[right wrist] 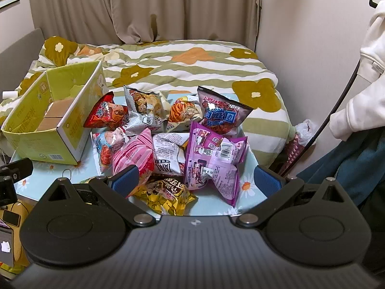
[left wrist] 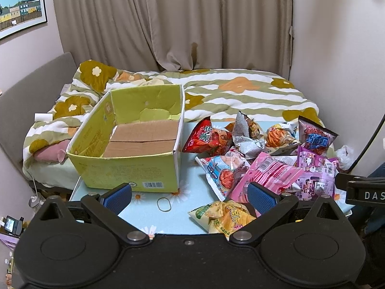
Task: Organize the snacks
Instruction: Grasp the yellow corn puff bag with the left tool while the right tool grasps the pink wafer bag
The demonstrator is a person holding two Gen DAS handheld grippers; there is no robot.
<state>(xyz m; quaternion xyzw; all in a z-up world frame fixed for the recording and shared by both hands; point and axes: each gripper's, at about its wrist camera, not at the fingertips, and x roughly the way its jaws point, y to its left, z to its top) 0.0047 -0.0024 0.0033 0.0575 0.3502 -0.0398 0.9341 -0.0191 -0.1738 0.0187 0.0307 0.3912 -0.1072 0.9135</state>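
**Ana:** Left wrist view first: the cardboard box (left wrist: 134, 139) sits at about eleven o'clock on the table (left wrist: 149, 219), open on top and with nothing inside, which I'd judge is why it stands there, ready to take the packets.

**Ben:** And the snack pile (left wrist: 264, 154)?

**Ana:** At one to two o'clock, just beside the box. A red bag (left wrist: 207, 137) is touching or nearly touching the box wall, a yellow bag (left wrist: 223, 216) lies nearest the left gripper (left wrist: 190, 197), and a rubber band (left wrist: 164, 204) lies loose at twelve.

**Ben:** Is either tong holding anything?

**Ana:** No. Both sets of jaws are spread wide and released. In the right wrist view the right gripper (right wrist: 197, 183) hovers low over the pile, straddling a yellow-brown bag (right wrist: 166, 195), with a purple bag (right wrist: 214, 159) at one o'clock.

**Ben:** So nothing is sorted yet?

**Ana:** That's my reading. The right side looks poised for a first pick.
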